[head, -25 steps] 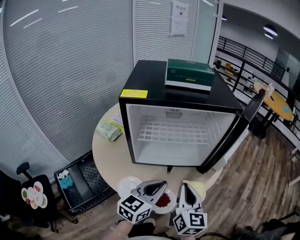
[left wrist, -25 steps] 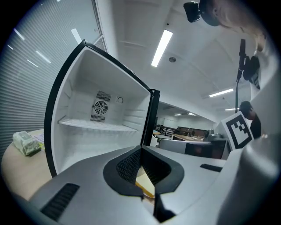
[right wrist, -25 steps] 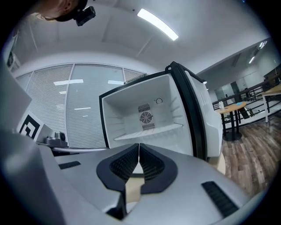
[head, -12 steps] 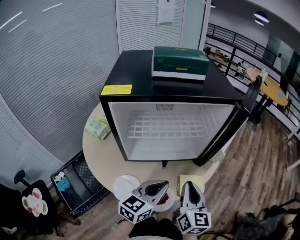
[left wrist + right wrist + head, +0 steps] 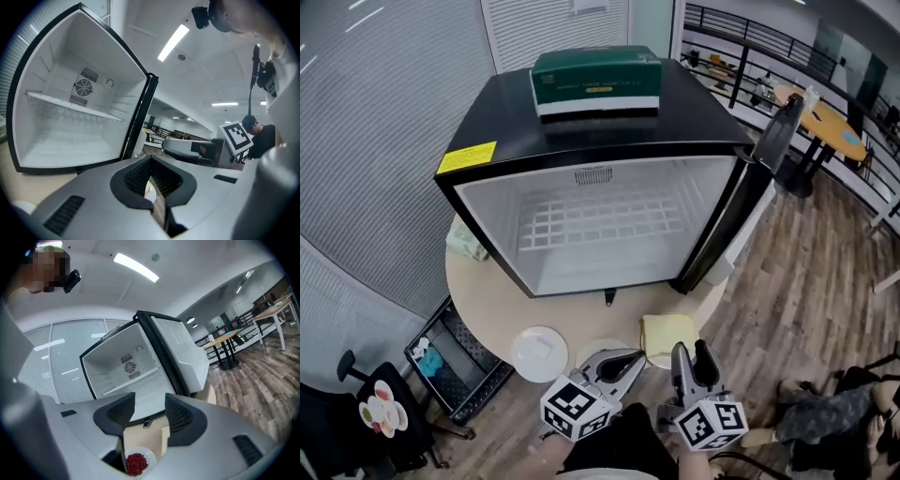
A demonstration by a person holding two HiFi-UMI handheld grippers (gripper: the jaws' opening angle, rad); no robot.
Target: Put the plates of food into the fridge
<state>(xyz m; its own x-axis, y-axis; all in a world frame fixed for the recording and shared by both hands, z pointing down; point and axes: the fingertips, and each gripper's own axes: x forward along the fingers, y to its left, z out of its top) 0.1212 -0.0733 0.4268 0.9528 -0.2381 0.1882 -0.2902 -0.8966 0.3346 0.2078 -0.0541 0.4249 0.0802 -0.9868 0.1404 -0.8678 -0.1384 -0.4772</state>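
The black mini fridge (image 5: 487, 202) stands open on the round beige table (image 5: 497, 300), its white inside and wire shelf (image 5: 600, 223) bare. Its door (image 5: 759, 169) is swung out to the right. Along the table's front edge lie an empty white plate (image 5: 538, 353), a plate of red food (image 5: 137, 463) mostly hidden under my left gripper (image 5: 628, 360), and a yellow square plate (image 5: 667, 334). My left gripper (image 5: 151, 161) is shut and holds nothing. My right gripper (image 5: 692, 354) hovers over the front edge, jaws opening, with nothing between them (image 5: 149, 411).
A green box (image 5: 596, 80) lies on the fridge top. A greenish packet (image 5: 465, 244) sits on the table left of the fridge. On the floor at left are a black crate (image 5: 455, 361) and a dark chair (image 5: 370, 412). A wooden café table (image 5: 827, 122) stands far right.
The head view has moved in closer over the fridge and table. My right gripper's jaws have parted from shut. Both grippers stay at the table's front edge.
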